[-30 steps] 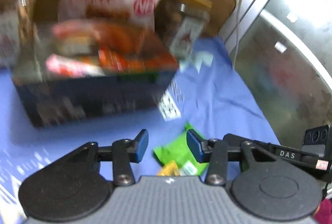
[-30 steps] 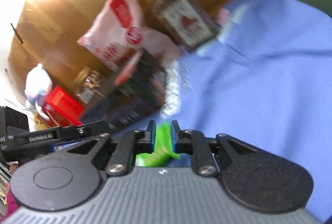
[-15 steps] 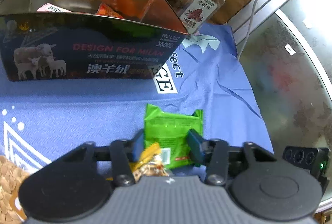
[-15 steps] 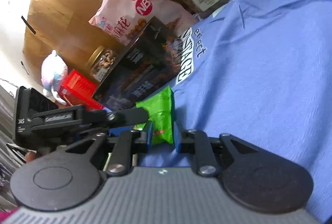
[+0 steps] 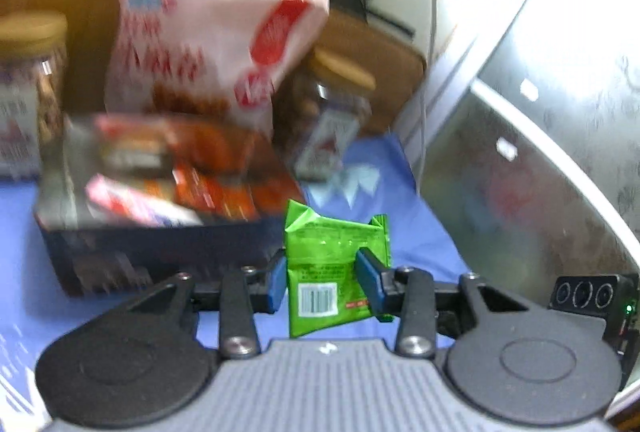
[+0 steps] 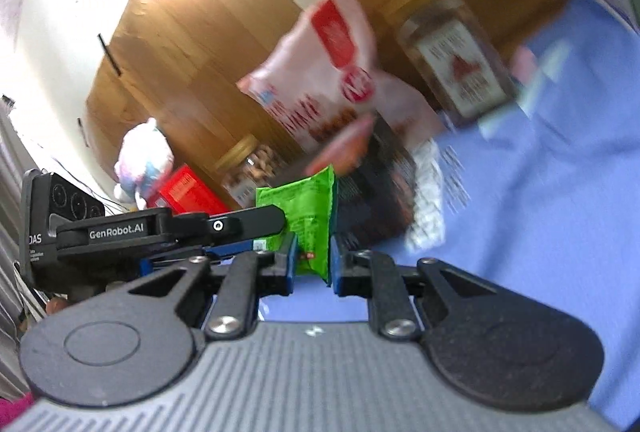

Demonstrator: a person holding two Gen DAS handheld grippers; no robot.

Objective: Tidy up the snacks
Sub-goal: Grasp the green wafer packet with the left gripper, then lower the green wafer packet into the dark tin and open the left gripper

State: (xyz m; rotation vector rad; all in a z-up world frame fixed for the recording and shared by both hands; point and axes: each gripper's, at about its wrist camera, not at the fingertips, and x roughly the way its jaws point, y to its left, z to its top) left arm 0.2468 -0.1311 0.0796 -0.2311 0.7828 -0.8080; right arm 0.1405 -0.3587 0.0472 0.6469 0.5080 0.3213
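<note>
My left gripper [image 5: 322, 282] is shut on a green snack packet [image 5: 334, 264] and holds it upright above the blue cloth, just in front of the dark box [image 5: 160, 248] that holds several red and orange snack packs. In the right wrist view the same green packet [image 6: 306, 211] hangs in the left gripper's black fingers [image 6: 256, 220]. My right gripper [image 6: 313, 266] sits right behind the packet with its jaws a little apart; the packet's lower edge shows between them, and contact is unclear.
A pink snack bag [image 5: 208, 39] leans behind the box. Nut jars stand at the right [image 5: 332, 111] and left [image 5: 28, 87]. A blue cloth [image 6: 540, 211] covers the table. A metal panel [image 5: 540, 151] rises at the right.
My left gripper closed on the green packet and lifted it off the cloth toward the box. The right gripper rose along with it.
</note>
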